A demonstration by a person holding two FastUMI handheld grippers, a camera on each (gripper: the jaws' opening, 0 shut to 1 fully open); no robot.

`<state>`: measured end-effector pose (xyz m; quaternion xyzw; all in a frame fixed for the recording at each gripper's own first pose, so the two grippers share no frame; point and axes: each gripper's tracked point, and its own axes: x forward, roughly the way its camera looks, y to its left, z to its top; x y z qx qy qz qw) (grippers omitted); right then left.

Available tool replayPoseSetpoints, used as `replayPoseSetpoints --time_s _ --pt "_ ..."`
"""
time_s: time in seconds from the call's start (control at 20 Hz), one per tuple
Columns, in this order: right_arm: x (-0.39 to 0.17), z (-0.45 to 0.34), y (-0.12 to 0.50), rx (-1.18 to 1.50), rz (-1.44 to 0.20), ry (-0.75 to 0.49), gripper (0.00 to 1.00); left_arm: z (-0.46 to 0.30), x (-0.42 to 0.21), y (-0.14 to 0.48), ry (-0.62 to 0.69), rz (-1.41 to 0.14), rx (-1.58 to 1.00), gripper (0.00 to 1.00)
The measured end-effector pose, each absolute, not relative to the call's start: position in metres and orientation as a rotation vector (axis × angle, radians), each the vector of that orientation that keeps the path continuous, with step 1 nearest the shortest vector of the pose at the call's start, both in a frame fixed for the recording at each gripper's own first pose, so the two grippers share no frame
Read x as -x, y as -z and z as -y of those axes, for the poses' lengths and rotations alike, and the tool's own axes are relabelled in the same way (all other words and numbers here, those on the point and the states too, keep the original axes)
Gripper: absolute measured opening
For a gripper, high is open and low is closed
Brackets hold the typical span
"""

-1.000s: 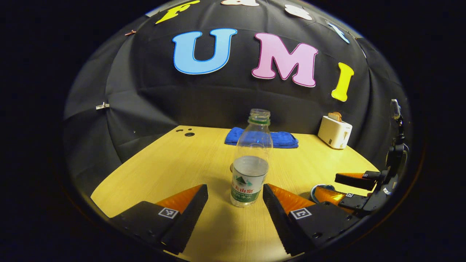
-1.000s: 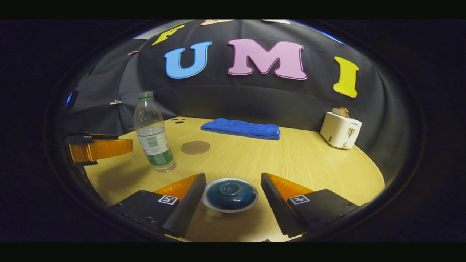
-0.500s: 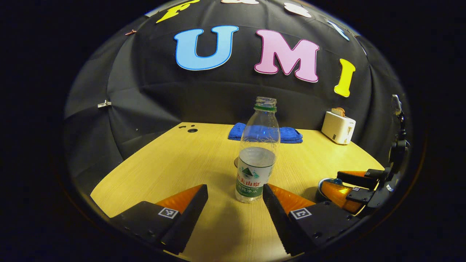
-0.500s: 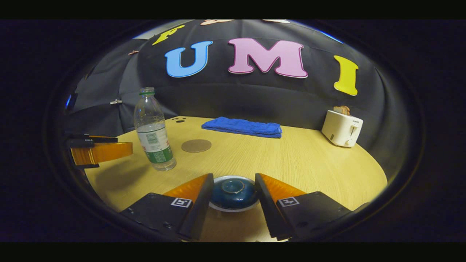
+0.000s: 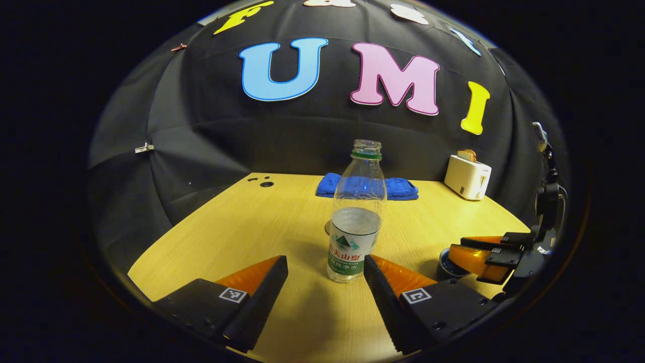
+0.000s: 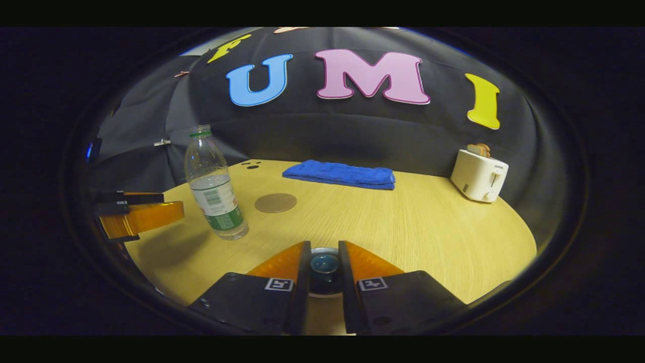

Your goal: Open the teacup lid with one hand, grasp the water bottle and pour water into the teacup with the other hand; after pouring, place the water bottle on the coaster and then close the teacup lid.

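A clear water bottle [image 5: 355, 237], uncapped and part full, stands upright just beyond the tips of my open left gripper [image 5: 325, 262], nearer its right finger. From the right gripper view the bottle [image 6: 214, 191] rises at the left, with the left gripper's orange fingers [image 6: 146, 217] beside it. My right gripper [image 6: 324, 247] is shut on the knob of the dark blue teacup lid [image 6: 325, 263], which sits on the cup. The left gripper view has this right gripper [image 5: 486, 251] over the teacup [image 5: 446, 259] at the right. A round brown coaster [image 6: 275, 202] lies flat behind the bottle.
A folded blue towel [image 6: 340, 174] lies at the back of the wooden table [image 6: 428, 227]. A white toaster [image 6: 478, 174] with bread in it stands at the back right. Small dark holes [image 5: 263, 182] mark the table's back left corner.
My right gripper's fingers have closed from wide open around the lid onto its knob. My left gripper has stayed open and shifted slightly in front of the bottle.
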<state>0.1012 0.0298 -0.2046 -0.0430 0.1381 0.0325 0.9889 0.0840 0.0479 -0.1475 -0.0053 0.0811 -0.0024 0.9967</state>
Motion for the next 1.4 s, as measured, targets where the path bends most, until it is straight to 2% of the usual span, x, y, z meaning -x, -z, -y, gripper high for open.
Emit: replayPoseSetpoints --time_s 0.05,0.1,0.15,0.25,0.3,0.45,0.5,0.55,1.05,1.1,1.2,1.25,1.3,1.35,1.4 --pt "-0.1 -0.029 0.205 0.082 -0.283 -0.065 0.36 -0.048 -0.085 0.149 0.007 -0.164 0.006 0.95" --pt "-0.1 -0.026 0.206 0.076 -0.292 -0.062 0.24 -0.048 -0.086 0.15 0.01 -0.168 0.0 0.95" --pt "-0.099 -0.028 0.205 0.071 -0.304 -0.07 0.31 -0.046 -0.086 0.152 0.018 -0.171 -0.005 0.96" --pt "-0.099 -0.031 0.204 0.077 -0.309 -0.082 0.22 -0.04 -0.089 0.153 0.044 -0.169 -0.003 0.96" --pt "-0.1 -0.032 0.199 0.08 -0.301 -0.085 0.26 -0.036 -0.091 0.154 0.059 -0.169 -0.001 0.95" --pt "-0.103 -0.035 0.187 0.076 -0.283 -0.095 0.26 -0.028 -0.101 0.153 0.08 -0.162 -0.003 0.96" --pt "-0.103 -0.036 0.183 0.073 -0.276 -0.097 0.21 -0.026 -0.106 0.151 0.08 -0.155 0.005 0.96" --pt "-0.102 -0.036 0.178 0.07 -0.262 -0.094 0.26 -0.025 -0.111 0.149 0.075 -0.147 0.014 0.96" --pt "-0.09 -0.003 0.175 0.016 -0.218 -0.006 0.26 -0.01 -0.167 0.125 0.092 -0.062 0.012 0.95" --pt "-0.089 0.0 0.178 0.006 -0.224 0.003 0.31 -0.009 -0.171 0.126 0.095 -0.062 0.003 0.95" --pt "-0.085 0.006 0.184 -0.004 -0.231 0.016 0.31 -0.008 -0.178 0.126 0.101 -0.062 -0.006 0.95" --pt "-0.084 0.008 0.186 -0.005 -0.238 0.018 0.26 -0.007 -0.18 0.127 0.106 -0.063 -0.008 0.95" --pt "-0.083 0.01 0.188 -0.003 -0.245 0.024 0.31 -0.006 -0.182 0.126 0.108 -0.062 -0.008 0.96" --pt "-0.082 0.012 0.19 -0.004 -0.251 0.024 0.31 -0.005 -0.184 0.128 0.117 -0.066 -0.005 0.95" --pt "-0.08 0.013 0.19 -0.006 -0.253 0.026 0.26 -0.005 -0.186 0.127 0.115 -0.064 -0.009 0.92"
